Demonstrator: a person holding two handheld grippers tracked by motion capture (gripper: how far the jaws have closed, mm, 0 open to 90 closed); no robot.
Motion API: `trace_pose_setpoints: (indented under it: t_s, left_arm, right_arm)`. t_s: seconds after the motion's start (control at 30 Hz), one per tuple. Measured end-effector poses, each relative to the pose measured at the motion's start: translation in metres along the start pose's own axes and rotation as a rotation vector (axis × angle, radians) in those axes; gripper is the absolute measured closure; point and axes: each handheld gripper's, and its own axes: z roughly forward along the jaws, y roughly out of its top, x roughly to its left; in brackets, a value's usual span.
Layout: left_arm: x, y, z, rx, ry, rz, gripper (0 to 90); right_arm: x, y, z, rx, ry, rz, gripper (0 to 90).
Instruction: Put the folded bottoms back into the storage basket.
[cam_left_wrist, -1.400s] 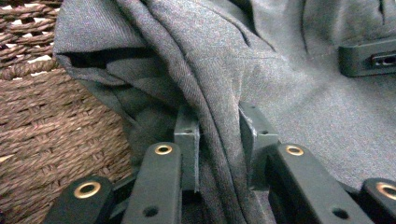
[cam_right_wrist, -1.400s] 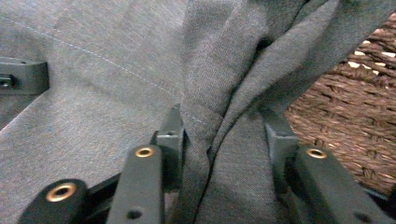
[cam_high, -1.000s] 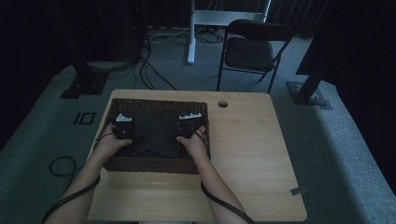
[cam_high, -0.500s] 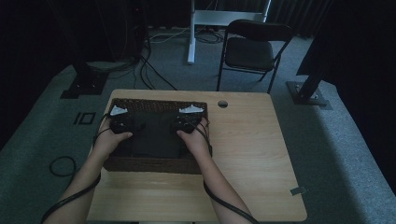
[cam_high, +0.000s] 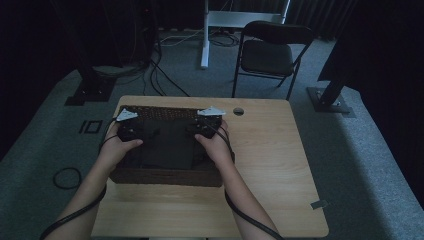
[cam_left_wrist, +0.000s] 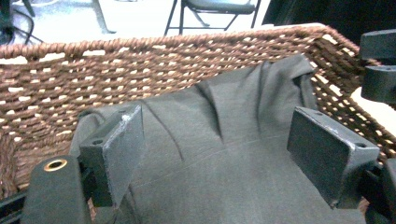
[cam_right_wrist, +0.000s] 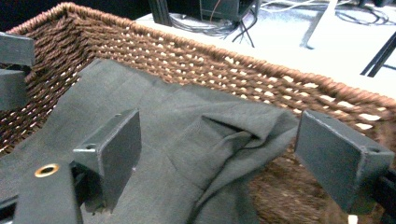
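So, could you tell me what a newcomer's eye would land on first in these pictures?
Probably the brown woven basket at the left of the wooden table, with a dark cloth lying crumpled inside it. Next, the left gripper and right gripper poised above the cloth, jaws open with nothing between them. A black folding chair stands beyond the table.

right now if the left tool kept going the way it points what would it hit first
Most likely the dark cloth lying in the wicker basket. The left tool stands open above the cloth with nothing between its jaws, which have just been opening. Beyond the cloth rises the basket's far wall; depth is hard to judge.
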Motion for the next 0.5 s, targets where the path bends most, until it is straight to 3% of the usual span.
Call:
trace_pose_setpoints:
  t_s: [0.23,0.5]
  left_arm:
    - [-0.003,0.009,-0.013,-0.052,-0.013,-0.008,19.9]
    - [-0.006,0.009,-0.027,-0.071,-0.027,-0.007,19.9]
  right_arm:
    - [-0.006,0.004,-0.015,-0.027,0.008,-0.001,14.7]
    - [-0.015,0.004,-0.030,-0.050,0.006,-0.008,14.8]
